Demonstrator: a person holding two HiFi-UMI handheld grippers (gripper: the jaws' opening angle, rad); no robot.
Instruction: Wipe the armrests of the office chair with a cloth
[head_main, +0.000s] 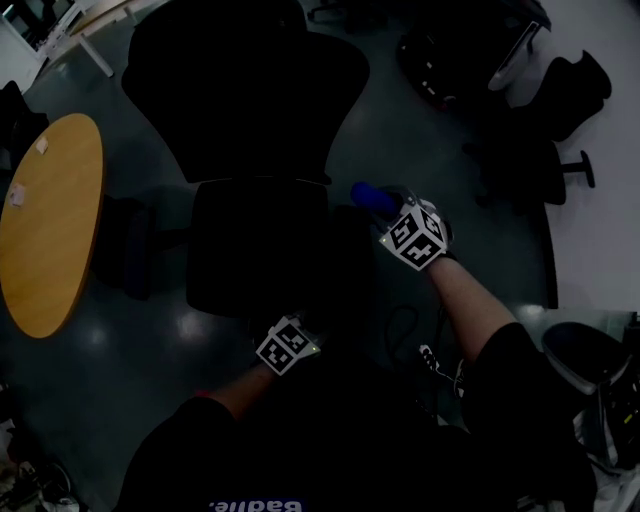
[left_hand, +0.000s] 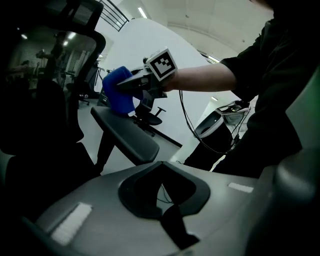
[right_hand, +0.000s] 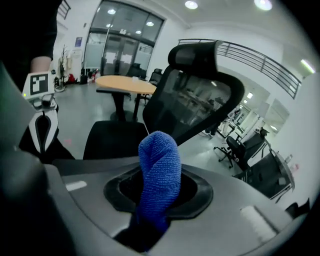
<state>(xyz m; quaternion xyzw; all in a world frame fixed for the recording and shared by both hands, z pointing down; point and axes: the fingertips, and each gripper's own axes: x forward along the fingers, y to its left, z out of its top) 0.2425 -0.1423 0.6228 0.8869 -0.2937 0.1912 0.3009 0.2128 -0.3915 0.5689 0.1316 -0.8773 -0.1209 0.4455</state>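
While the right claw (left_hand: 129, 84) is clamped shut on a blue cloth (right_hand: 159, 170), the cloth's bunched end sticks out past the claw's tips. It sits at the far end of the chair's (head_main: 250, 100) armrest (left_hand: 127, 135), seemingly touching it. The left claw (left_hand: 159, 167) is closed on nothing, near that armrest's near end.

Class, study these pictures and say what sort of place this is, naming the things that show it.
Most likely an open-plan office: a mesh-backed office chair, a round wooden table, more swivel chairs on a polished floor, and glazed walls behind. The right gripper holds a blue cloth.
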